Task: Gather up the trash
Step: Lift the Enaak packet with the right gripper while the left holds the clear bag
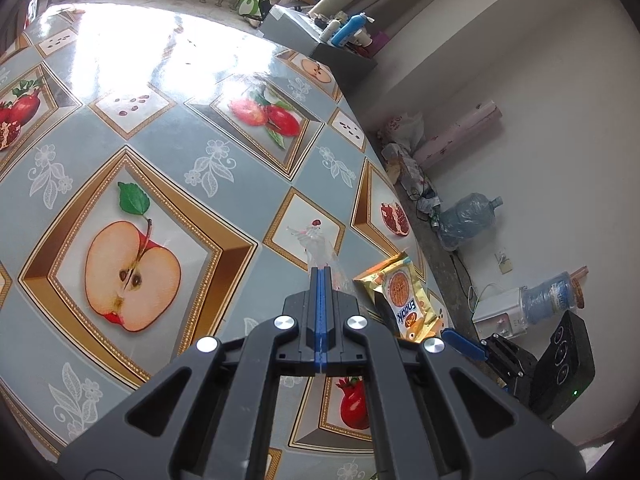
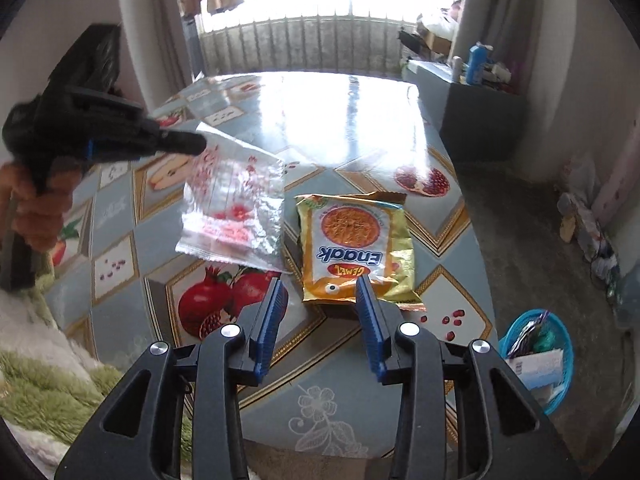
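Blue basket (image 2: 536,354) sits half cut off; left tool (image 1: 319,271) pinches clear wrapper (image 2: 234,204), right tool (image 2: 320,286) spread.

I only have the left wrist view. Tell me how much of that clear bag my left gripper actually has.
Observer: The left gripper pinches only one top corner; the clear plastic bag hangs open below it, red print showing.
Operator: Report the right gripper.
Observer: The right gripper is open, nothing between its pads, poised at the near edge of the Enaak snack packet.
Operator: Say where the trash goes.
Observer: A blue basket with wrappers inside sits on the floor, right of the table.
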A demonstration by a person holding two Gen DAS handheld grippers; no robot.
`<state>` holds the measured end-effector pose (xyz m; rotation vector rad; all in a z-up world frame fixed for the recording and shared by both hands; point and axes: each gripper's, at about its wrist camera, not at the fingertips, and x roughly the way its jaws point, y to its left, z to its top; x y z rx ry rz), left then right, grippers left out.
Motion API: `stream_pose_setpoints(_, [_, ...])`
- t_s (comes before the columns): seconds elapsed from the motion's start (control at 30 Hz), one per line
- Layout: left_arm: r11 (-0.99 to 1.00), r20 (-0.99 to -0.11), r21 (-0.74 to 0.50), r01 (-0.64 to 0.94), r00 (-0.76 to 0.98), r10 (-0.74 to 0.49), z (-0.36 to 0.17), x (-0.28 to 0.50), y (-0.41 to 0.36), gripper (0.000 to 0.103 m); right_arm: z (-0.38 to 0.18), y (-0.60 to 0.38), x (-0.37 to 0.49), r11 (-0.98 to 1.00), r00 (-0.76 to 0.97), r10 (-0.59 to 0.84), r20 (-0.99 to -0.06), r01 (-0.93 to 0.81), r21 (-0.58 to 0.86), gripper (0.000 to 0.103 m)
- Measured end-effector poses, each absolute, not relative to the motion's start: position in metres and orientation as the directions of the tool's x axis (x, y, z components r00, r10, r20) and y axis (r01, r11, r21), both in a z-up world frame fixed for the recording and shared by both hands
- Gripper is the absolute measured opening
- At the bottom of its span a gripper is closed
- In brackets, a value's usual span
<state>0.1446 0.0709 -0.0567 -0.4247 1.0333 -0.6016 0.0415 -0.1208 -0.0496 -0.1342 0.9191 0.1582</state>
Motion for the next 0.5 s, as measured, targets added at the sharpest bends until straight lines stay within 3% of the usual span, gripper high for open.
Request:
stream_pose_setpoints(0.3, [0.765, -0.665, -0.593, 0.252, 0.382, -0.642, -0.057, 0.145, 0.075, 0.0, -0.065, -0.1, 0.045, 0.893, 0.588, -0.039, -0.808, -0.343, -0.292, 0.037])
stream_pose_setpoints(0.5, [0.762, -0.653, -0.589, 0.269, 0.397, -0.645, -0.047, 0.142, 0.079, 0.0, -0.072, -0.098, 0.056, 0.888, 0.573, -0.037, -0.819, -0.356, -0.29, 0.01])
